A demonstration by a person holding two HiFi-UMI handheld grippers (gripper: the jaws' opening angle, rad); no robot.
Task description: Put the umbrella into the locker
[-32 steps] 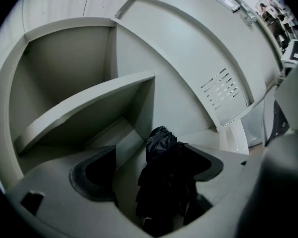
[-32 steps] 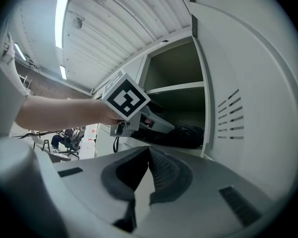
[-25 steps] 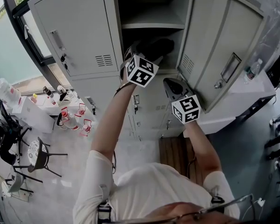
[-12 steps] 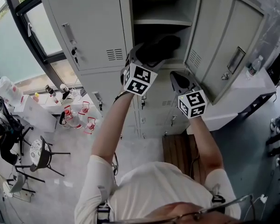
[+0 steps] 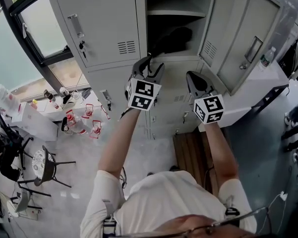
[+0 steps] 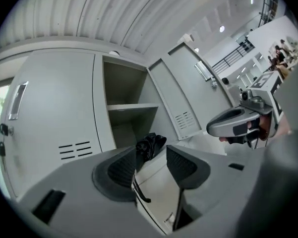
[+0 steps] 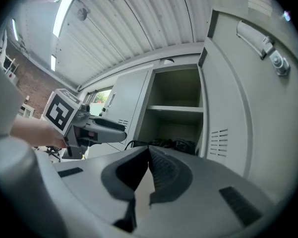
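The umbrella [image 5: 171, 37], black and folded, lies loose on the floor of the open compartment of the locker [image 5: 142, 29], below the shelf [image 5: 176, 13]. Nothing is holding it.

The largest risk, as I judge it, comes from the door [image 5: 243, 38], which stands swung wide to the right. If it is pushed shut while the umbrella's near end lies close to the front lip, it could pinch the fabric or spring back open. A smaller risk is the umbrella slipping forward off that lip.

The left gripper [image 6: 152, 157] has just been closing its jaws. They stand part-way apart with nothing between them, just in front of the compartment, where a careless pass could snag the umbrella and drag it out. The right gripper [image 7: 148, 152] has its jaws together on nothing, beside the door.

Inside the locker, the space above the shelf looks empty and the space below holds only the umbrella.
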